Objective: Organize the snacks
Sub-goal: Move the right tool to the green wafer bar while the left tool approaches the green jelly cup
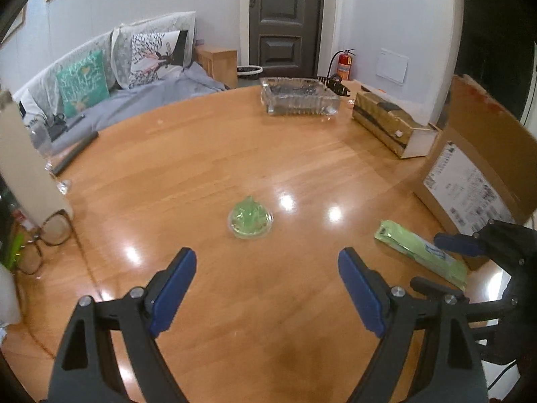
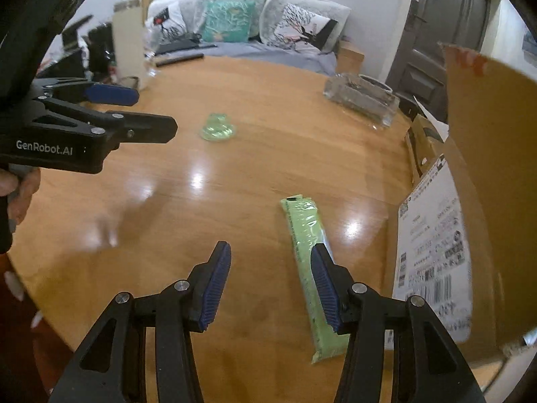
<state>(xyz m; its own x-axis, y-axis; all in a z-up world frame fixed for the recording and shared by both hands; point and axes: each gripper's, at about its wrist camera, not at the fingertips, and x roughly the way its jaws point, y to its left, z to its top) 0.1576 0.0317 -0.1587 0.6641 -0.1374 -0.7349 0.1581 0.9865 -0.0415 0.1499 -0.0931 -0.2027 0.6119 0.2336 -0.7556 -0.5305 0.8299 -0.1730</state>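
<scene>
A small round green jelly cup lies on the wooden table, just ahead of my open left gripper. It also shows in the right wrist view, far ahead. A long light-green snack packet lies flat beside the cardboard box; it shows in the left wrist view too. My right gripper is open and empty, its right finger over the packet's near half. The right gripper shows at the right edge of the left wrist view.
A glass tray and a gold-patterned box stand at the table's far side. A tall beige carton stands at the left edge. A sofa with cushions lies beyond. The left gripper reaches in from the left.
</scene>
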